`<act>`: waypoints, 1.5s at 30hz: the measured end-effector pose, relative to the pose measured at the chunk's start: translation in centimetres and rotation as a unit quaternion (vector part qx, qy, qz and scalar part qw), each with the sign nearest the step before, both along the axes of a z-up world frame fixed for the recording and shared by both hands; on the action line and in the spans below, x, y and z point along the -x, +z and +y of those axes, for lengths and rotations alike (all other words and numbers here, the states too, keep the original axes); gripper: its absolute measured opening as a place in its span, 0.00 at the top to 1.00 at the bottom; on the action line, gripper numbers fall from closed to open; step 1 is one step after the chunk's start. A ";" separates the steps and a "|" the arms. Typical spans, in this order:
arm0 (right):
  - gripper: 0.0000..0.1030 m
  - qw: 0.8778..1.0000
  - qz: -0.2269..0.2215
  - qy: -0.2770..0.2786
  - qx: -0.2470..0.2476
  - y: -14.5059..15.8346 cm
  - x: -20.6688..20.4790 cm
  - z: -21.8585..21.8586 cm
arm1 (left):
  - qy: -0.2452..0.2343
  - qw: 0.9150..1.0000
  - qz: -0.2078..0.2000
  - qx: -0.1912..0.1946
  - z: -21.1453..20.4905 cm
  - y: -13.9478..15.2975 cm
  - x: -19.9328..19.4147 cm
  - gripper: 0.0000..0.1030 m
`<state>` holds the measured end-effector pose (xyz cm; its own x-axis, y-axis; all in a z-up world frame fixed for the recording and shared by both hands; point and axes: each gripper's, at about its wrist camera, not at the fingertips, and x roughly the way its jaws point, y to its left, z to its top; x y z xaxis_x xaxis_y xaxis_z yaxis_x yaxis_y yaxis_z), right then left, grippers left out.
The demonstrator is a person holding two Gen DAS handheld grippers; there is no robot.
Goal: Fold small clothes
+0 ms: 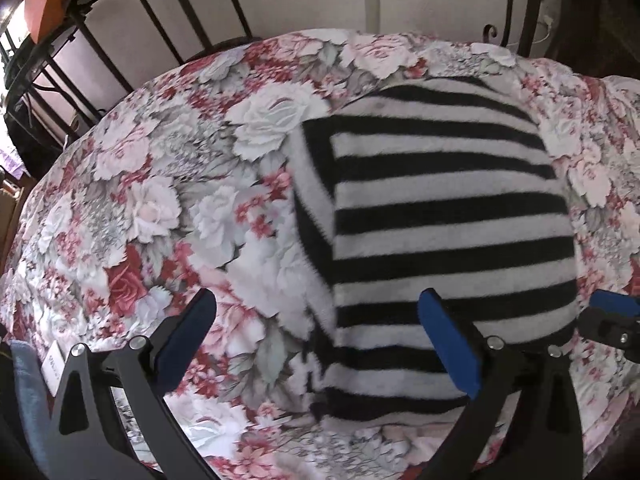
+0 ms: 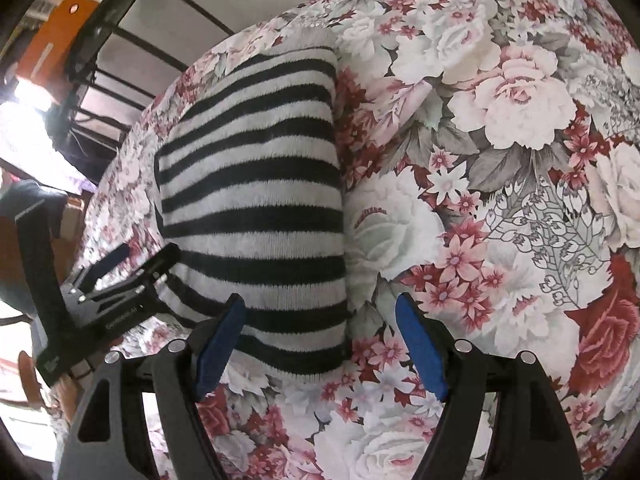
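Floral bedspread [image 1: 152,208]. A folded striped top [image 1: 440,216] lies at twelve o'clock from both the left gripper [image 1: 320,344] and the right gripper [image 2: 324,344], their jaws wide and empty; long axis runs away.

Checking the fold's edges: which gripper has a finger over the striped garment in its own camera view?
Both do. The left gripper has its right-hand finger over the striped garment; the right gripper its left-hand one. Both are open, gripping nothing.
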<state>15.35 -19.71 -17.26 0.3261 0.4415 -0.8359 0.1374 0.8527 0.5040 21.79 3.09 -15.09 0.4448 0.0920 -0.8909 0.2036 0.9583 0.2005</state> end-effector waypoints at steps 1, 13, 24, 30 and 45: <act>0.24 1.000 -0.001 -0.004 -0.008 0.0 -0.1 -0.1 | -0.003 1.000 0.001 0.004 -0.2 0.0 -0.1 0.05; 0.24 0.996 -0.027 -0.030 -0.084 -1.2 -2.2 -1.7 | -0.021 0.999 0.014 0.045 -1.6 -1.2 -0.8 0.05; 0.24 0.992 -0.040 -0.036 -0.110 -2.1 -4.3 -1.5 | -0.021 0.994 0.029 0.099 -0.8 -1.8 -1.9 0.05; 0.19 0.991 -0.040 -0.036 -0.126 -3.0 -5.4 -1.2 | -0.023 0.985 0.055 0.164 -0.1 -2.3 -2.7 0.05; 0.15 0.985 -0.057 -0.031 -0.157 -4.1 -6.0 -0.7 | 0.089 0.896 0.170 0.401 7.0 -7.2 -5.0 0.05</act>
